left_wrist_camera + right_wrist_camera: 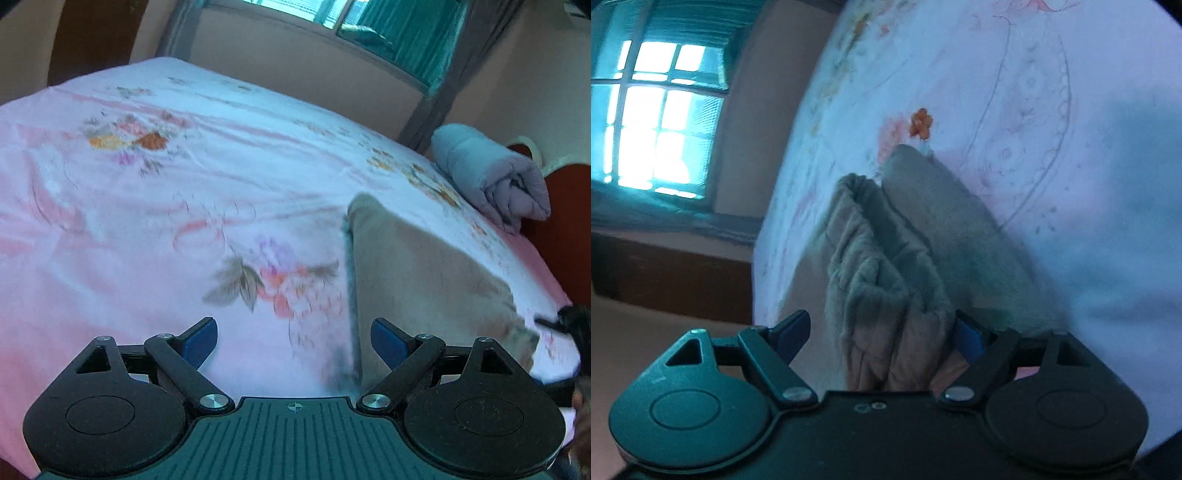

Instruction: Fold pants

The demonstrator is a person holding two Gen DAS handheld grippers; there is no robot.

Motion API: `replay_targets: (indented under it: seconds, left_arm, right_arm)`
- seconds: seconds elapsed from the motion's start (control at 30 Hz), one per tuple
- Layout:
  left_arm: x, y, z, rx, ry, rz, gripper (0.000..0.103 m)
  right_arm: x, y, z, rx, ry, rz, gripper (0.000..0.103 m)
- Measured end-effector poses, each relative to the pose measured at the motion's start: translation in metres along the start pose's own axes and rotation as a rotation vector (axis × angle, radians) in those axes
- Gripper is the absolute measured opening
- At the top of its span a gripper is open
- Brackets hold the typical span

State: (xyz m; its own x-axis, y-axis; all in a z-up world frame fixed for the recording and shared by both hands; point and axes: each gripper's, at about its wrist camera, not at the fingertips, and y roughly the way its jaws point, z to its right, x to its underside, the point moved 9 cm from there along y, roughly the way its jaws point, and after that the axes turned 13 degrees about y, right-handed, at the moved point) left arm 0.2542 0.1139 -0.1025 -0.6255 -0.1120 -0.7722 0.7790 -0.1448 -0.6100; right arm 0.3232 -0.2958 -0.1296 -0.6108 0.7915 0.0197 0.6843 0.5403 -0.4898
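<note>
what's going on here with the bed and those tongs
A person is folding grey-beige pants on a bed with a pink floral sheet, holding tongs in each hand. The left tongs are open over the sheet beside the pants, gripping nothing. The right tongs stand wide around a bunched end of the pants. A rolled blanket lies at the bed's edge.

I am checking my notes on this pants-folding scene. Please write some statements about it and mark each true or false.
1. The pants lie on a floral bedsheet. True.
2. The left hand-held gripper is clamped on the pants. False: its jaws stand open over the sheet.
3. A rolled blanket lies at the bed's edge. True.
4. The pants are black. False: they are grey-beige.
5. Cloth lies between the right hand-held gripper's open jaws. True.
</note>
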Motion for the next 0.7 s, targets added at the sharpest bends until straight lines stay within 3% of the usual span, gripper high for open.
replay_targets:
  seconds: [0.03,0.07,0.1,0.2,0.33,0.4,0.47,0.53,0.67,0.7]
  left_arm:
    - [0.003,0.003,0.003,-0.001,0.012,-0.005,0.089]
    - [0.006,0.006,0.006,-0.003,0.021,-0.010,0.089]
    - [0.006,0.007,0.009,0.001,0.029,-0.011,0.089]
    - [0.009,0.006,0.019,0.007,0.066,-0.004,0.089]
    - [0.011,0.006,0.025,0.023,0.095,0.005,0.089]
    - [0.013,0.005,0.031,0.039,0.118,0.003,0.089]
    - [0.013,0.005,0.035,0.042,0.125,-0.002,0.089]
    - [0.012,0.004,0.033,0.041,0.116,-0.002,0.089]
    - [0.011,0.002,0.028,0.064,0.069,0.004,0.089]
    - [0.010,0.003,0.029,0.070,0.068,0.008,0.089]
  right_arm:
    - [0.003,0.001,-0.004,0.013,-0.016,0.007,0.075]
    - [0.004,0.004,-0.008,0.047,-0.046,0.016,0.059]
    - [0.006,0.005,-0.012,0.079,-0.090,0.023,0.028]
    - [0.017,-0.008,-0.043,0.008,-0.209,0.047,0.023]
    - [0.023,-0.052,-0.063,-0.148,-0.244,0.144,0.023]
    - [0.012,-0.054,-0.033,-0.113,-0.207,0.179,0.024]
    - [-0.003,-0.030,0.021,0.011,-0.036,0.098,0.027]
    - [-0.008,-0.031,0.033,-0.072,0.027,0.077,0.030]
    - [-0.011,-0.058,0.011,-0.062,-0.119,0.147,0.047]
    - [-0.015,-0.065,0.009,-0.065,-0.143,0.171,0.064]
